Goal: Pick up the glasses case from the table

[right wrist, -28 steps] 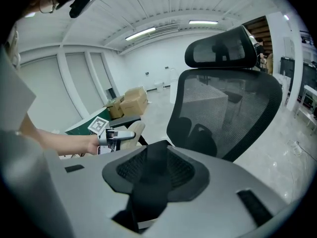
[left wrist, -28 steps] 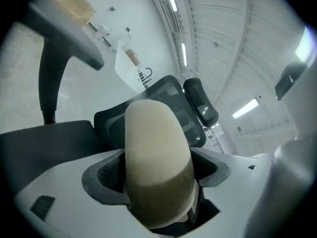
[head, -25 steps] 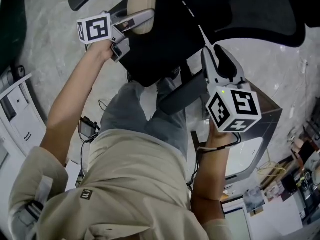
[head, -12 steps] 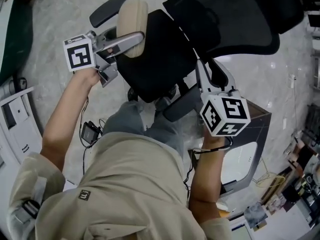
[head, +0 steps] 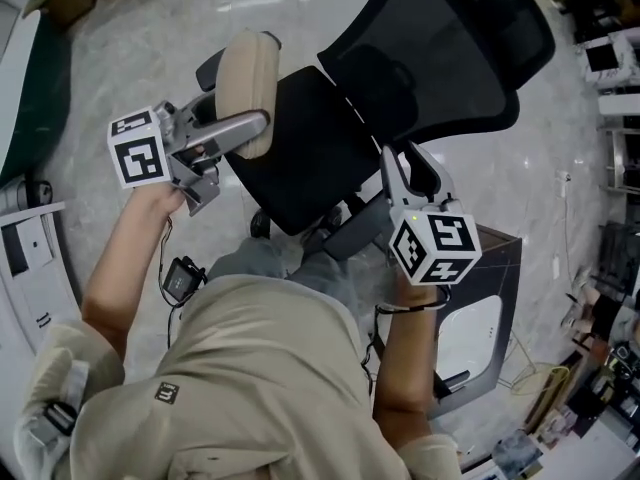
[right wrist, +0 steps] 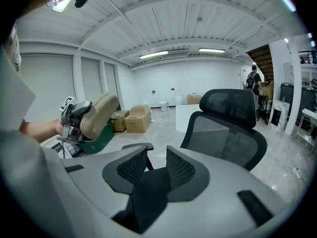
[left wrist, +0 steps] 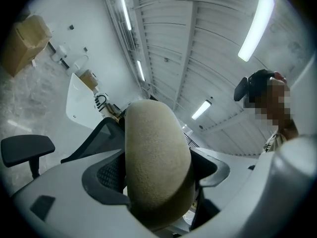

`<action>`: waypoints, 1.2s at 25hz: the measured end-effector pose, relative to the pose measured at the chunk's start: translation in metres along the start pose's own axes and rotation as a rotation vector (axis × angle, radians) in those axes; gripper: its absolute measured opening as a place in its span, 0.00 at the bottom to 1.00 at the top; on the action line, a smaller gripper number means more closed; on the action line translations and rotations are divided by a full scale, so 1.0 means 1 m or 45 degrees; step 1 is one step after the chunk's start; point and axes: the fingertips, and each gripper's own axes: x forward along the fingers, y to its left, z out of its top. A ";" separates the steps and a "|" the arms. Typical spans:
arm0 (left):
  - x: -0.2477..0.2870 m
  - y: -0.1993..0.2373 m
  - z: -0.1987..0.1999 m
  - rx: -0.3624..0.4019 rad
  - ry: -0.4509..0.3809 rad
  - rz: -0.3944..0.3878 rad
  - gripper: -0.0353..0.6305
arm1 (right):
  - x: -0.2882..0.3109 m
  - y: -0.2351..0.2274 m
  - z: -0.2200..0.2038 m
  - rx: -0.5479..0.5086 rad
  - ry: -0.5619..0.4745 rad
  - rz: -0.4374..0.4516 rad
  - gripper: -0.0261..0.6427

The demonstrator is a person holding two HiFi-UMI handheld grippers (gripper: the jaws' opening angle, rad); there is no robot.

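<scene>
Beige, rounded oblong glasses case (head: 246,78) with a soft, felt-like surface, pinched between the jaws of the left gripper (left wrist: 157,190), held in the air beside a black office chair (head: 440,58), right gripper (right wrist: 151,175) jaws slightly apart with nothing between them

The glasses case (head: 245,88) is plain sandy beige with no pattern. Beside it, the office chair (head: 330,138) is black, its back a fine mesh. The cubes on the left gripper (head: 245,120) and right gripper (head: 405,158) are white with black square markers. The floor (head: 150,28) under the chair is pale grey, faintly marbled. Near the chair, the shirt (head: 250,368) is khaki and the trousers (head: 250,258) are grey. Beyond the chair, the cardboard boxes (right wrist: 136,119) are brown, and a curved surface (head: 45,78) seems dark green.
</scene>
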 end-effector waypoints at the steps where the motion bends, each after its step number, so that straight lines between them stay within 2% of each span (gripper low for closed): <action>1: -0.003 -0.008 0.004 0.010 -0.008 -0.007 0.66 | -0.004 0.001 0.003 -0.003 -0.007 0.001 0.23; 6: -0.007 -0.039 0.020 0.078 -0.029 -0.031 0.66 | -0.018 0.000 0.018 -0.006 -0.054 0.022 0.21; 12: -0.006 -0.056 0.032 0.140 -0.062 -0.047 0.66 | -0.022 -0.008 0.037 -0.016 -0.132 0.053 0.14; 19: -0.054 -0.113 0.050 0.242 -0.100 -0.065 0.66 | -0.063 0.038 0.076 -0.096 -0.230 0.072 0.08; 24: -0.067 -0.124 0.054 0.315 -0.106 -0.046 0.66 | -0.073 0.051 0.088 -0.153 -0.252 0.073 0.07; 30: -0.079 -0.120 0.056 0.317 -0.129 -0.029 0.66 | -0.076 0.060 0.090 -0.150 -0.261 0.074 0.07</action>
